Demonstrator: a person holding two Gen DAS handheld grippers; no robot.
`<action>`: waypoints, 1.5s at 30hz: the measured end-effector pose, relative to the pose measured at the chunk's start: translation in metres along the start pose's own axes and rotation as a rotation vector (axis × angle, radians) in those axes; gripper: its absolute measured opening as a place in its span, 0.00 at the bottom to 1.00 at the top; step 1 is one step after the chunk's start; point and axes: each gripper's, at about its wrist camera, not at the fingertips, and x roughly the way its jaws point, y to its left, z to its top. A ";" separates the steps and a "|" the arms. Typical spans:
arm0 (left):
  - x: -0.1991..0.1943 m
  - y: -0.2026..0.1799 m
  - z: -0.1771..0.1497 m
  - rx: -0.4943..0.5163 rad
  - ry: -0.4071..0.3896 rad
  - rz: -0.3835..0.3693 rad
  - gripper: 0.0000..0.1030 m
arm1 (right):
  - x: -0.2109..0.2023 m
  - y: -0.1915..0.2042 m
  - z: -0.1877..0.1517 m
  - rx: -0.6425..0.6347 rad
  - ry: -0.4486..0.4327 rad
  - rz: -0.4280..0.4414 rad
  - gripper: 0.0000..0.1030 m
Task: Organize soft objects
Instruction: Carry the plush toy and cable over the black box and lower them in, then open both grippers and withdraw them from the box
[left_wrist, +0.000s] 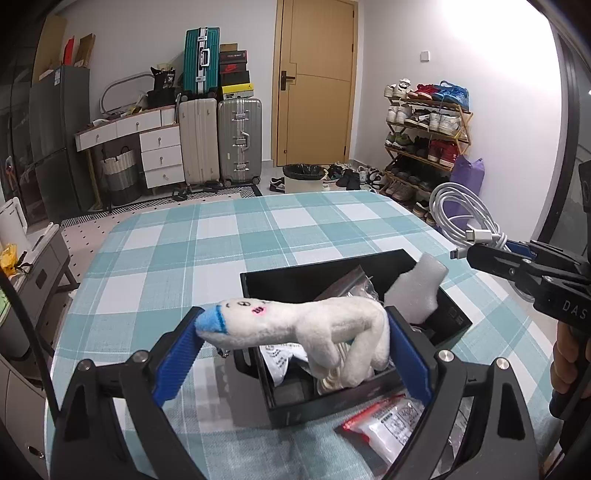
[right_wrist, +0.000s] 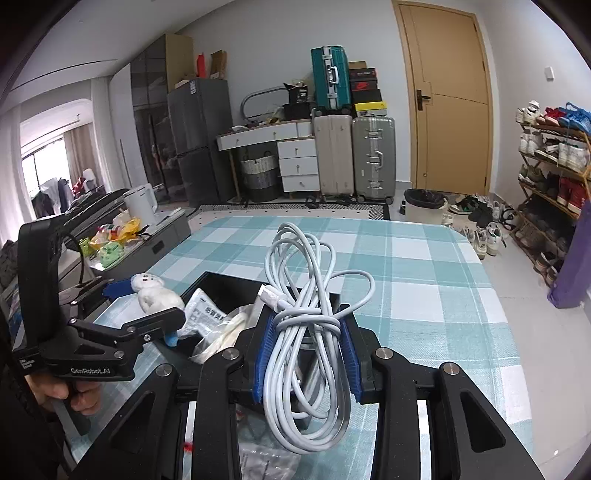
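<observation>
A white plush toy (left_wrist: 295, 321) with a blue tip lies crosswise between the blue pads of my left gripper (left_wrist: 295, 323), which is shut on it, jaws wide. The toy hangs just above the open black box (left_wrist: 280, 280). My right gripper (right_wrist: 306, 314) is shut on a coiled white charging cable (right_wrist: 306, 295), held over the box's near right side. In the left wrist view the right gripper (left_wrist: 480, 254) comes in from the right edge with the cable (left_wrist: 461, 210) sticking up. In the right wrist view the left gripper (right_wrist: 144, 299) holds the plush toy (right_wrist: 155, 291) at the box's (right_wrist: 221, 280) left side.
The box holds a white foam block (left_wrist: 413, 291), printed plastic bags (left_wrist: 280, 362) and other packets. A red-edged bag (left_wrist: 384, 424) lies on the blue-checked tablecloth (left_wrist: 221, 240) in front of the box. Beyond the table are a bin, suitcases and a shoe rack.
</observation>
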 end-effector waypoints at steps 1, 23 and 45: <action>0.002 0.000 0.000 -0.001 0.002 0.001 0.90 | 0.002 -0.001 0.000 0.003 0.000 -0.004 0.32; 0.027 0.000 0.003 0.019 0.030 -0.005 0.90 | 0.067 0.012 -0.001 -0.059 0.106 0.062 0.32; 0.042 -0.008 -0.007 0.069 0.094 -0.016 0.90 | 0.095 0.015 -0.011 -0.110 0.165 0.060 0.33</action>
